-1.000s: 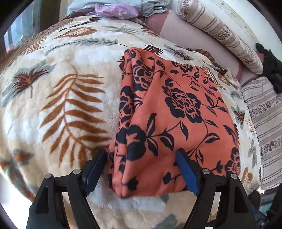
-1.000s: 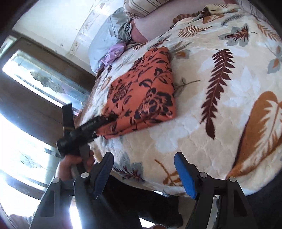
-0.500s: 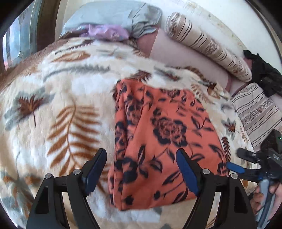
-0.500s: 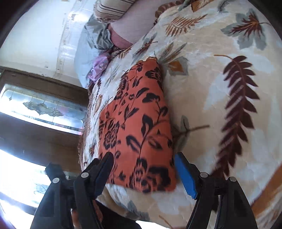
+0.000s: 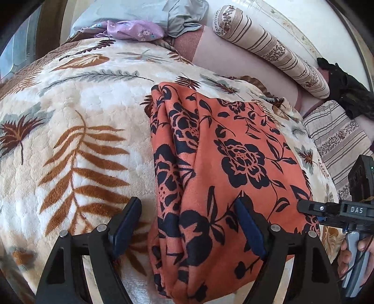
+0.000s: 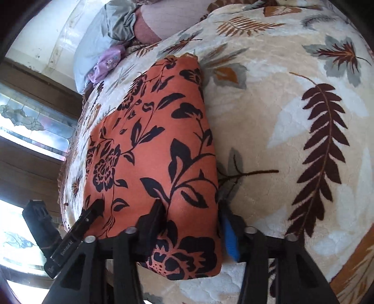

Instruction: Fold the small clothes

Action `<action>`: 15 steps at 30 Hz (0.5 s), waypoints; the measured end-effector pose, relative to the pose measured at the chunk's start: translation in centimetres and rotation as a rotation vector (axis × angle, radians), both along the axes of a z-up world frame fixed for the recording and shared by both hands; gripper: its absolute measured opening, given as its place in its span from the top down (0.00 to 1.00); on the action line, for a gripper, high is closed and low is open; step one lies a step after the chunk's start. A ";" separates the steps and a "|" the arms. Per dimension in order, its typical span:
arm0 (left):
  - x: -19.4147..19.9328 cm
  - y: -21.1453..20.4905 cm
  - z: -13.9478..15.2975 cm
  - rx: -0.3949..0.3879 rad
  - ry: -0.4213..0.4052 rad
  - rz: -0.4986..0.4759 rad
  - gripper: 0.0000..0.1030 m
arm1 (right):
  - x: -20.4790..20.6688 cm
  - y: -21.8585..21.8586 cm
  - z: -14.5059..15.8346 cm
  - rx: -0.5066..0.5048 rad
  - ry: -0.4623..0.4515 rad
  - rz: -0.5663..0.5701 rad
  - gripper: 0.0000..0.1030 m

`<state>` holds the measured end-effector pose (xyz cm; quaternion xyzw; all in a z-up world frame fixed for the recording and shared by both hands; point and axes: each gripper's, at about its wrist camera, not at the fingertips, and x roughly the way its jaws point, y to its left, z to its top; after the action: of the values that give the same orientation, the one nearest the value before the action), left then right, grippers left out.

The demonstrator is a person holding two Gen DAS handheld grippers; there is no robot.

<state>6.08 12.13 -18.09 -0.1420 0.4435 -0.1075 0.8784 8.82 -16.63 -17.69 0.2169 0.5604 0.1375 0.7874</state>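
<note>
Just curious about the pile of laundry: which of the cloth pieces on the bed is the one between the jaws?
The orange cloth with black flowers; the lilac piece lies far off by the grey pillow.

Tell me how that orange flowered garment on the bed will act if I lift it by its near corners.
The orange garment looks soft and folded in layers, so it will likely droop and may unfold. It seems light, sinking little into the blanket. The right tool, jaws just closing, straddles its corner; thin cloth could slip free.
</note>
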 end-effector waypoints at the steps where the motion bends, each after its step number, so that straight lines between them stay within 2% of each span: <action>1: 0.0 0.1 -0.1 -0.001 0.000 -0.001 0.19 | 0.1 -0.3 0.4 -0.001 0.003 -0.006 0.36; 4: -0.6 0.4 0.1 0.007 -0.005 0.003 0.19 | 1.0 -1.8 2.2 0.083 -0.038 -0.041 0.32; 6: -0.7 0.3 0.2 0.012 -0.007 0.004 0.19 | 3.4 -2.9 2.9 0.153 -0.050 -0.093 0.30; 11: -0.7 0.1 0.1 0.022 -0.012 0.010 0.18 | 10.1 -2.1 0.8 0.242 0.019 -0.054 0.29; 13: -0.8 0.0 0.1 0.029 -0.018 0.009 0.18 | 12.4 -1.8 -0.1 0.246 0.032 -0.048 0.30; 15: -0.8 -0.2 0.1 0.034 -0.021 0.012 0.17 | 14.1 -1.5 -0.5 0.243 0.023 -0.040 0.34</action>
<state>5.28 11.97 -17.95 -0.1285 0.4353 -0.0962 0.8859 22.94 -18.16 -18.18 0.3232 0.5441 0.1862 0.7516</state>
